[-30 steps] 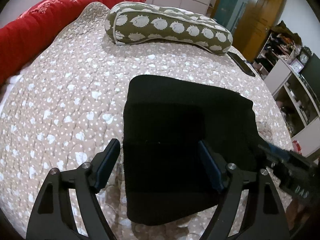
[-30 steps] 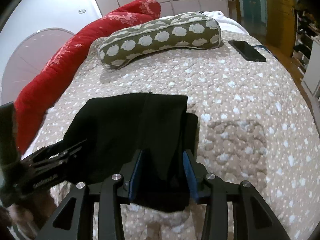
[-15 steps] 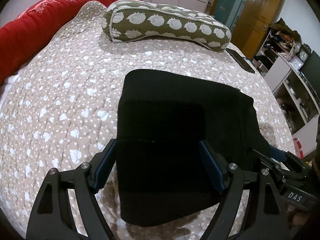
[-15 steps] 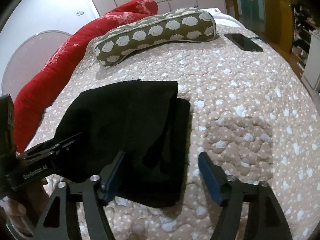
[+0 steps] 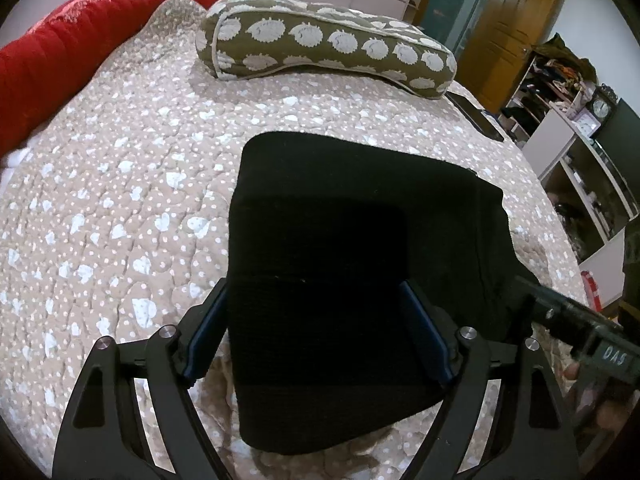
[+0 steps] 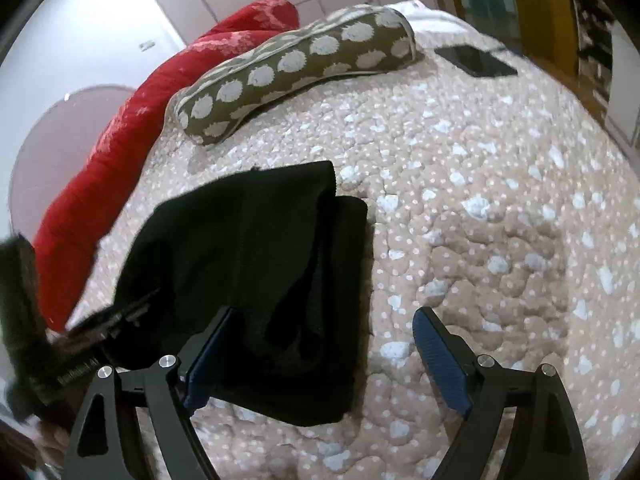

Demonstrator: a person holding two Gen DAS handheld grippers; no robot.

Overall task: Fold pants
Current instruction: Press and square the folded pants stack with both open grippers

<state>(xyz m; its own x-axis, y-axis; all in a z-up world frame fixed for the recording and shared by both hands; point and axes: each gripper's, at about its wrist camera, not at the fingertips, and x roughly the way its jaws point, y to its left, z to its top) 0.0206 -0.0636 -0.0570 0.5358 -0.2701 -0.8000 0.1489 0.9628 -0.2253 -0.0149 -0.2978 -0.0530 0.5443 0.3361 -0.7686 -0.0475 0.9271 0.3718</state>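
Lying folded, black pants (image 5: pixel 340 280), folds indistinct

Spotted bolster (image 5: pixel 328 46), red duvet (image 5: pixel 80 40), phone (image 6: pixel 476 60)

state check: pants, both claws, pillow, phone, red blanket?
pants: folded into a compact stack, lying on the quilt, not gripped
left claw: open, over the pants' near edge
right claw: open, empty, at the stack's right edge
pillow: lying along the far side, untouched
phone: flat, screen dark
red blanket: rolled along the bed's edge
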